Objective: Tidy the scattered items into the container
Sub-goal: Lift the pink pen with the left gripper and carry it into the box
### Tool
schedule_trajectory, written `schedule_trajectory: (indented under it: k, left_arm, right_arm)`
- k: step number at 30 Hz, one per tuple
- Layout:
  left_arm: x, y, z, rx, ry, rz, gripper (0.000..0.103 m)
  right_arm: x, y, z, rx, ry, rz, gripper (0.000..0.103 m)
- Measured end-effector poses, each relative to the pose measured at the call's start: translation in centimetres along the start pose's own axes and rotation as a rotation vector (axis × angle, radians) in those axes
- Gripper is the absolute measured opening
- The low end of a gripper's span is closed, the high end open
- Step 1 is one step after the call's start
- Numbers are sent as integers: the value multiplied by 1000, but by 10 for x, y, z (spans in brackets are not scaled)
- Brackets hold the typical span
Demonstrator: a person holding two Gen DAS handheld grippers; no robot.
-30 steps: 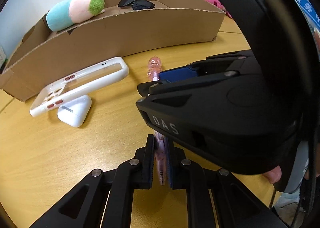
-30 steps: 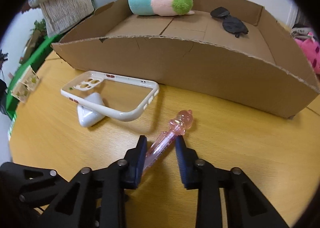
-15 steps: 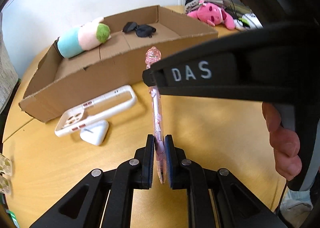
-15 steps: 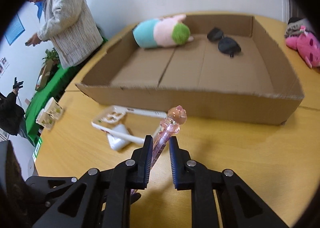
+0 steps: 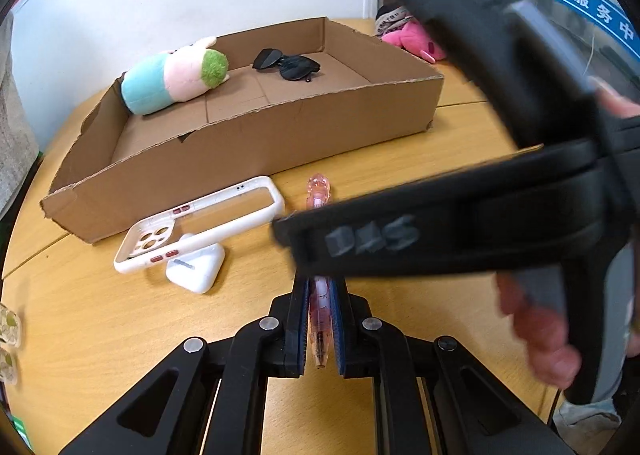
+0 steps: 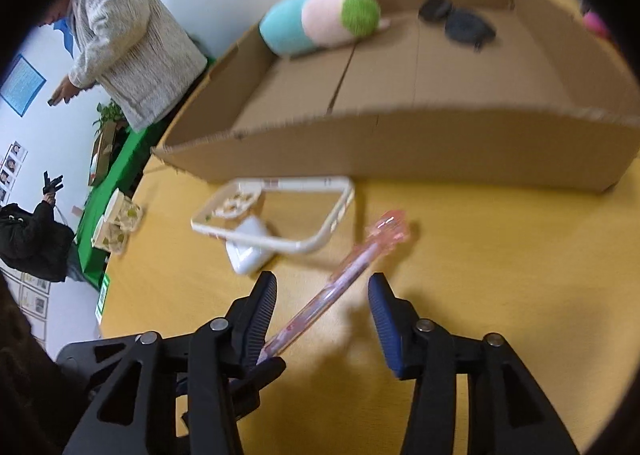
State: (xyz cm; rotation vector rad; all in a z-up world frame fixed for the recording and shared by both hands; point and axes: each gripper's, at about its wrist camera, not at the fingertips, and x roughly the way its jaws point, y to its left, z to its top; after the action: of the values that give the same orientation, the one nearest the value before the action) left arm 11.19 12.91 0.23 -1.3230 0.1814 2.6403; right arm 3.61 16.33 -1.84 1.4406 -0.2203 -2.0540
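Note:
My left gripper [image 5: 320, 287] is shut on a pink pen [image 5: 319, 307], which points forward above the table toward the cardboard box [image 5: 256, 135]. My right gripper [image 6: 322, 287] is open, its fingers wide on either side of the same pen [image 6: 344, 279] without touching it. In the left wrist view the right gripper's black body crosses over the pen's middle. A white phone case [image 5: 200, 223] leans on a white earbud case [image 5: 196, 267] in front of the box. The box holds a plush toy [image 5: 172, 75] and black sunglasses [image 5: 288, 65].
A pink plush [image 5: 412, 39] lies on the table behind the box's right end. Small patterned cups [image 6: 118, 223] stand at the table's left edge. Two people [image 6: 120, 39] stand beyond the table on the left. The box's front wall [image 6: 400, 143] stands just beyond the pen.
My right gripper has opened and let go of the pen. My left gripper keeps its hold on it, and the pen now sits lower, nearer the table.

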Motion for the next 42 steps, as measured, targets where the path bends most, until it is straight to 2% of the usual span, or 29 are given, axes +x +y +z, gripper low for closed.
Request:
schedule_trajectory:
  k: [3,5,12,15,17,21,24,30,37,42]
  left_arm:
    - [2,-2,-1,-2,13,-6,10]
    - [5,-3,-4,-4,23,-5,10]
    - [9,3,-15,-35,49,-10,10]
    - [17,8,-22,-45,85,-21,10]
    - [21,15,-25,-64,103,-32,10]
    - [21,17,-29,-72,106,-37,10]
    - [21,10,-32,-60,111,-7,10]
    - [14,7,-31,-47,82,27,11]
    - [11,2,-35,-25,73,19,12]
    - [3,1,-29,-12,25,-13,12]
  right_arm:
    - [16,-3,-1,32,44,31,48]
    - [19,-2,-4,22,44,31,47]
    - [18,5,-9,-38,32,-33,45]
    - [17,6,-11,-42,27,-39,43]
    - [18,4,-11,-40,30,-50,21]
    - [19,-3,-12,-7,29,0,21]
    - [21,-1,-11,-14,29,0,20]
    - [27,-9,-1,35,28,59,18]
    - [28,-5,-1,43,2,45,16]
    - [4,-4,-8,48,-62,28,16]
